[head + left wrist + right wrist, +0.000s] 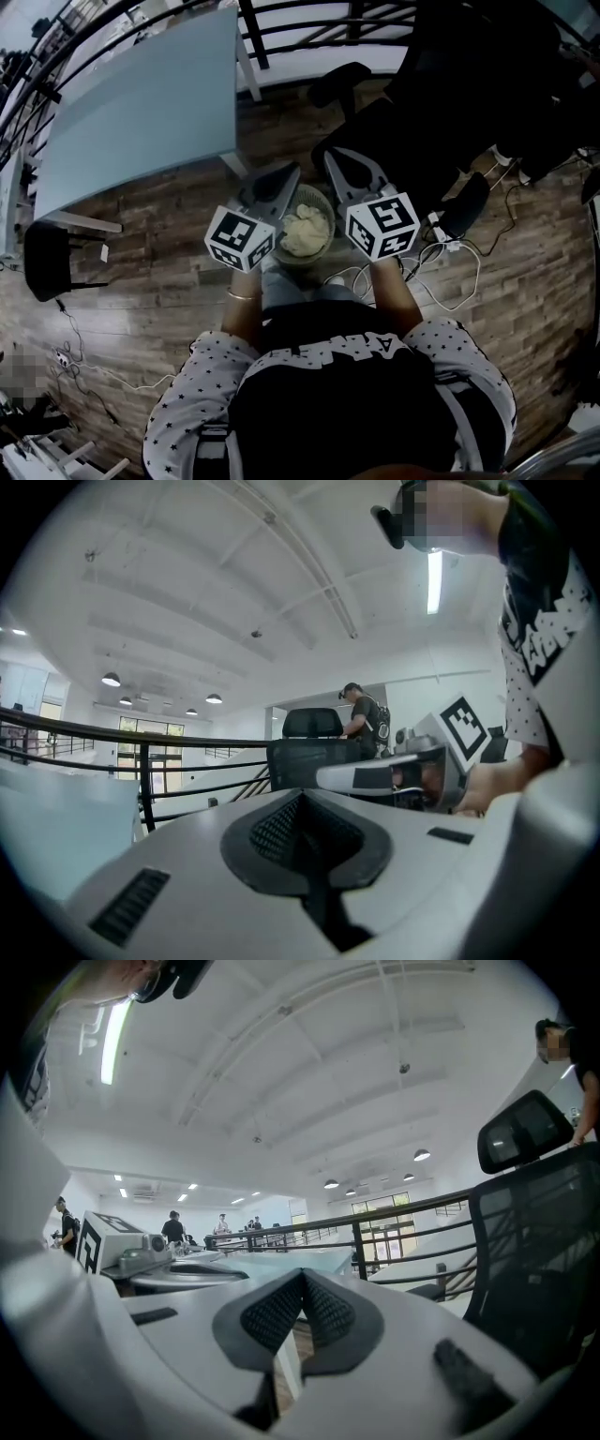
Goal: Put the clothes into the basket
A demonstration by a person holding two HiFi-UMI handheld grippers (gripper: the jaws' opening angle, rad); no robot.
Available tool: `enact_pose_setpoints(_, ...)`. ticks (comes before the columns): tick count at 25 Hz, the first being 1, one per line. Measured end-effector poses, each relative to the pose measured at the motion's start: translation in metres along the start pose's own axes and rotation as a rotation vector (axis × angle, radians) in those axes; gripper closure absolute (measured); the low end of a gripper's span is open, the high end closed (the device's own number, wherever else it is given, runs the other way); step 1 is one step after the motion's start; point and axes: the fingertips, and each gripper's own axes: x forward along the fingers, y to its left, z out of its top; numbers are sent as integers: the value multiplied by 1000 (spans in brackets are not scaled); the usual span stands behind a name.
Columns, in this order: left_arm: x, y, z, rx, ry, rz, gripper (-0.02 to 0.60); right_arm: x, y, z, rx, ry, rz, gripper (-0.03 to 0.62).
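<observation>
Clothes (305, 232) sit heaped in the basket (329, 206) at 12 o'clock below me, with my left gripper (291, 172) at 11 and right gripper (333, 157) at 1 both pinched together on nothing, so the job looks finished.

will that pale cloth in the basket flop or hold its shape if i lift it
The pale cloth lies crumpled in soft folds inside the basket, so it would probably sag and drape. Bunched loosely like that, it is likely light for its bulk.
</observation>
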Motion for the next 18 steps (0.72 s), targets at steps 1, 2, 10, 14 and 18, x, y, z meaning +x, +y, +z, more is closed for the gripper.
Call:
enact_pose_setpoints(1, 1, -5, 4, 12, -3, -9, 567, -3, 1, 3, -6, -3, 5, 568)
enact_pose_setpoints(2, 3, -10, 8, 22, -6, -18, 568, -6, 2, 6, -4, -10, 11, 568)
enact_pose_setpoints(10, 11, -23, 32, 68, -32, -43, 566, -20, 7, 44, 80, -116, 63, 568)
enact_pose_setpoints(14, 11, -25, 41, 85, -45, -45, 566, -22, 9, 48, 73, -127, 73, 568)
enact_pose_setpoints(18, 11, -25, 45, 95, -50, -41, 566, -21, 13, 50, 56, -132, 84, 566)
